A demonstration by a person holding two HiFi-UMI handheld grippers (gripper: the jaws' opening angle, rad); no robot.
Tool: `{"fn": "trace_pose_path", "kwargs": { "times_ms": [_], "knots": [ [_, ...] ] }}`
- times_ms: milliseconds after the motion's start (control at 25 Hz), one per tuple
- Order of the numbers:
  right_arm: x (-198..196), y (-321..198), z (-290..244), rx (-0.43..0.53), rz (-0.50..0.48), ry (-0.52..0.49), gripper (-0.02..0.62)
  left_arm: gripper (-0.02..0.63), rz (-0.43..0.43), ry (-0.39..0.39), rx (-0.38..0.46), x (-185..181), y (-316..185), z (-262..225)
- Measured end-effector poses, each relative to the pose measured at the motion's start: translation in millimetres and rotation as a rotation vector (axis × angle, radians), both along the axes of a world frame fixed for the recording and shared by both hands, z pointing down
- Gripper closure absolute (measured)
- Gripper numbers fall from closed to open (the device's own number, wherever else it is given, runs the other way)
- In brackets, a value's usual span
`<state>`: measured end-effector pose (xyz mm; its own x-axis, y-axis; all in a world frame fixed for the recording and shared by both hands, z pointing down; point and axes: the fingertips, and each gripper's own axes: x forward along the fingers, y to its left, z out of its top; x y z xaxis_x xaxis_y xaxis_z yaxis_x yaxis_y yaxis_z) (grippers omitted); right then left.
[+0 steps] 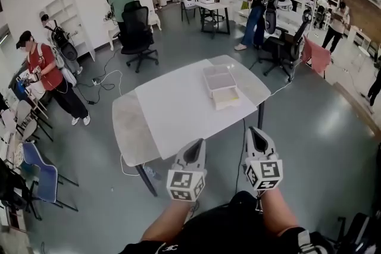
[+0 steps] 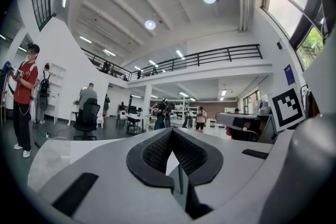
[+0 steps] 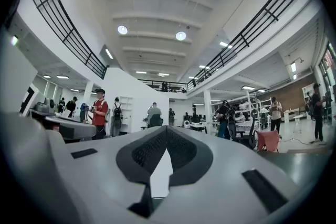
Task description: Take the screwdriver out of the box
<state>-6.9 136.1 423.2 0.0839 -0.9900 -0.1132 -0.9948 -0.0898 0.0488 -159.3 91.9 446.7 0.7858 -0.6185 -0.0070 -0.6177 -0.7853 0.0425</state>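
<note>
Whatever lies in the box [image 1: 219, 79] is too small to tell.

White table [image 1: 178, 105]; white box [image 1: 219, 75]; grey floor [image 1: 309, 128]; red shirt [image 1: 47, 68].

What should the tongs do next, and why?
Probably reach forward toward the box. The left tongs and right tongs are shut, empty and held back by the table's near edge, while the box sits toward its far side.

Side by side, left tongs [image 1: 197, 145] and right tongs [image 1: 255, 131]; jaws of both together.
</note>
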Motion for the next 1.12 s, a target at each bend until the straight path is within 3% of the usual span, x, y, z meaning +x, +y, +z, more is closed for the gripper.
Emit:
{"fn": "trace_pose_path", "kwargs": {
  "times_ms": [280,480,1120],
  "knots": [
    [2.6,-33.4,-2.3,0.013,-0.008,-0.014,0.581,0.595,-0.012,0.004,0.015,-5.5,-23.4,-4.4],
    [15.8,-74.7,0.0,0.023,-0.035,-0.022,0.581,0.595,-0.032,-0.001,0.015,9.7,-60.8,1.3],
    [135.0,-241.3,8.1,0.018,-0.094,-0.040,0.581,0.595,-0.051,-0.036,-0.017,136.8,-225.3,16.3]
  ]
}}
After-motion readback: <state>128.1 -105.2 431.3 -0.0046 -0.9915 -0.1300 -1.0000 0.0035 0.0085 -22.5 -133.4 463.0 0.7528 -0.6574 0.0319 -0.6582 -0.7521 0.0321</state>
